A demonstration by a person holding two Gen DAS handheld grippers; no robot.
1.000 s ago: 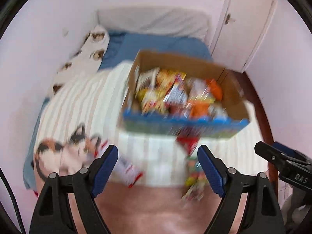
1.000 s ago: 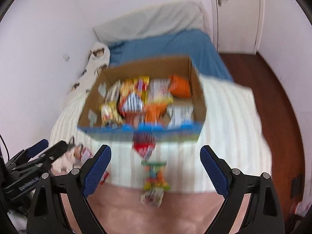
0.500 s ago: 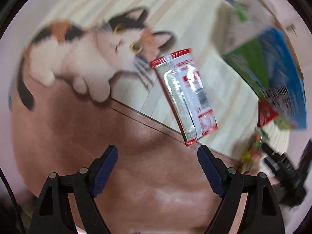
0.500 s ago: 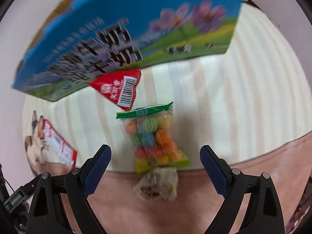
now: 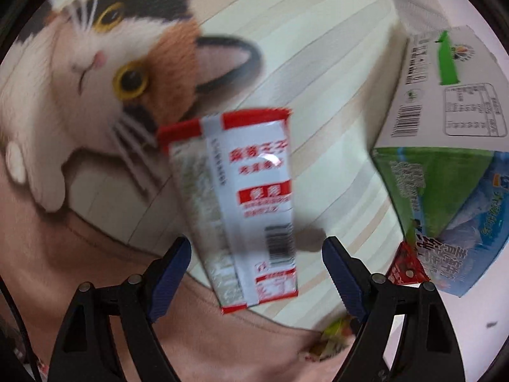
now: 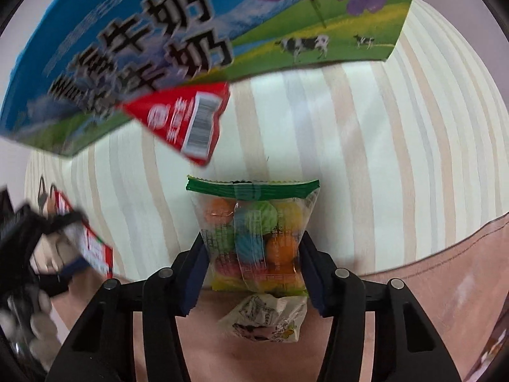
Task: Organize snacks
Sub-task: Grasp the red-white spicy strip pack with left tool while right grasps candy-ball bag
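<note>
The blanket [image 6: 366, 159], striped cream with a pink border and a printed cat [image 5: 105, 73], carries everything. The milk carton box [image 6: 197, 31] stands at its far side, in front of both grippers. A red packet [image 6: 187, 121] lies against the box's near face, one corner touching it.

The left gripper [image 5: 256, 273] hangs over the red-and-white sachet [image 5: 245, 197], jaws wide apart and clear of it. The sachet's near end lies between the blue pads [image 5: 171, 273]; its long axis runs away from the gripper towards the cat's ear, tilted slightly left.

The right gripper [image 6: 253, 273] is closing on the candy bag [image 6: 254, 238], both pads against its sides near the bottom. The bag lies flat, its green sealed end pointing away towards the box. A small crumpled wrapper [image 6: 267, 318] touches the bag's near edge, between the gripper's arms.
</note>
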